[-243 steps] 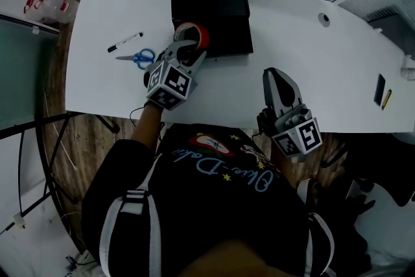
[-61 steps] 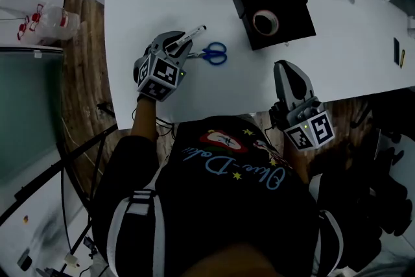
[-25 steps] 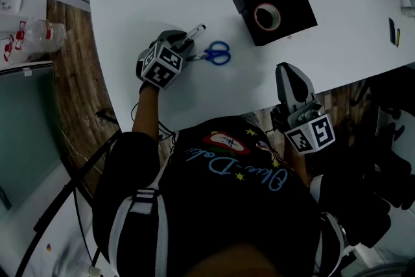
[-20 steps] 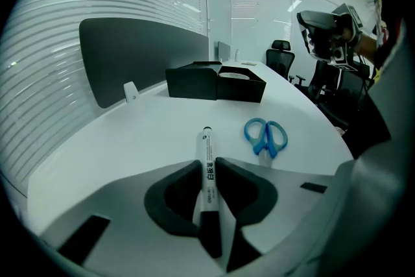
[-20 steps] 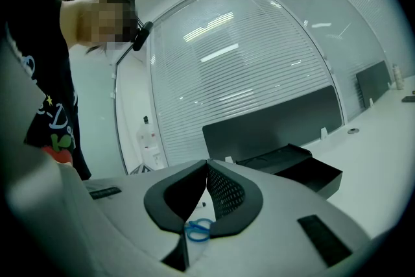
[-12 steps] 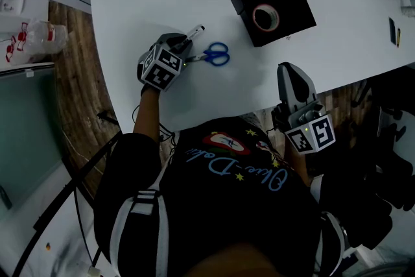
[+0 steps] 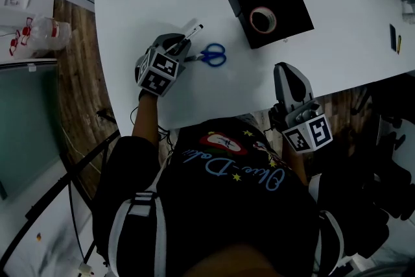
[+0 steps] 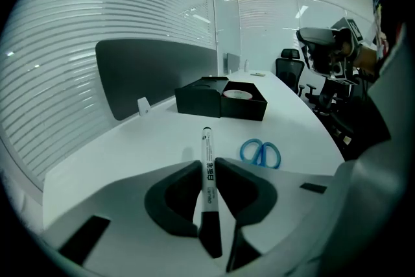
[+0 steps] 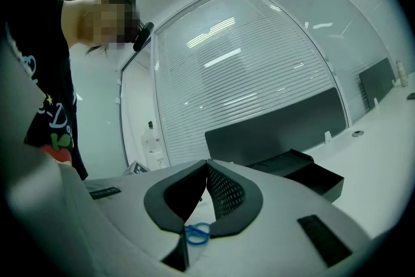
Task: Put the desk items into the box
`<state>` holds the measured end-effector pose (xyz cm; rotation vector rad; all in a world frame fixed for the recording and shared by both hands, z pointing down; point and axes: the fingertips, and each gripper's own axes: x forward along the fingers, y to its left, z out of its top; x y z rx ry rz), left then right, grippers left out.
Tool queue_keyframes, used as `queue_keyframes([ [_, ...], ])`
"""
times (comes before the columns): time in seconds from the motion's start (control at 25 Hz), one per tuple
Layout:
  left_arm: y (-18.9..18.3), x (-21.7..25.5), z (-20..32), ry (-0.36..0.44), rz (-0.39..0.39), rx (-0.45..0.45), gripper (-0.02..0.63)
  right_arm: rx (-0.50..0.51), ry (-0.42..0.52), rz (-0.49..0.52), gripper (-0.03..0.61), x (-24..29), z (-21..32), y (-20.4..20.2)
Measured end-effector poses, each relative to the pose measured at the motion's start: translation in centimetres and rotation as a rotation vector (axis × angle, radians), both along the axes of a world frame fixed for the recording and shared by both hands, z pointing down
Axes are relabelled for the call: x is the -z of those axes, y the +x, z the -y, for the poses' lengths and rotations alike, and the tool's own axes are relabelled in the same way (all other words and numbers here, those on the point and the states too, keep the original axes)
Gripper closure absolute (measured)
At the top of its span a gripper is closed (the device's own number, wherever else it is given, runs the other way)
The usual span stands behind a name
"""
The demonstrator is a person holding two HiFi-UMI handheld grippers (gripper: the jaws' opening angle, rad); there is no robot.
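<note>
My left gripper (image 7: 179, 46) (image 8: 207, 168) is shut on a white marker with a black cap (image 7: 190, 35) (image 8: 207, 165), held just above the white desk; its jaws have just been closing on it. Blue-handled scissors (image 7: 211, 55) (image 8: 260, 154) (image 9: 196, 232) lie on the desk right of the marker. The open black box (image 7: 285, 13) (image 8: 245, 111) (image 9: 311, 177) stands further back with a tape roll (image 7: 261, 19) (image 8: 235, 94) inside. Near the desk's front edge, my right gripper (image 7: 283, 73) (image 9: 207, 167) points level, shut on nothing.
A grey partition panel (image 8: 155, 71) runs along the desk's back edge. A small dark item (image 7: 393, 36) lies at the desk's far right. Office chairs (image 8: 321, 68) stand beyond the desk's end. A bottle (image 7: 40, 28) is on the floor at left.
The left gripper's jaws have closed on the marker and lifted it slightly off the desk. The right gripper has stayed where it was.
</note>
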<state>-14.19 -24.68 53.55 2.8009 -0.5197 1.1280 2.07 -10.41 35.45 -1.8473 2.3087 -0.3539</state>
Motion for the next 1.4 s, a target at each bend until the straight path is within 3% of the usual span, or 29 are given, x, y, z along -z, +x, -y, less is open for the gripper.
queue_keyframes([
  [0.6,1.4,4.5,-1.9,0.101,0.000,0.074,0.517,0.040,0.069,0.030,0.548,1.3,-1.4,3.6],
  [0.84,1.8,5.7,-2.7,0.119,0.027,0.090,0.517,0.049,0.094,0.045,0.548,1.9,-2.1,4.8],
  [1.4,2.5,7.5,-3.2,0.159,0.012,0.152,0.517,0.064,0.119,0.058,0.548,2.2,-2.7,6.9],
])
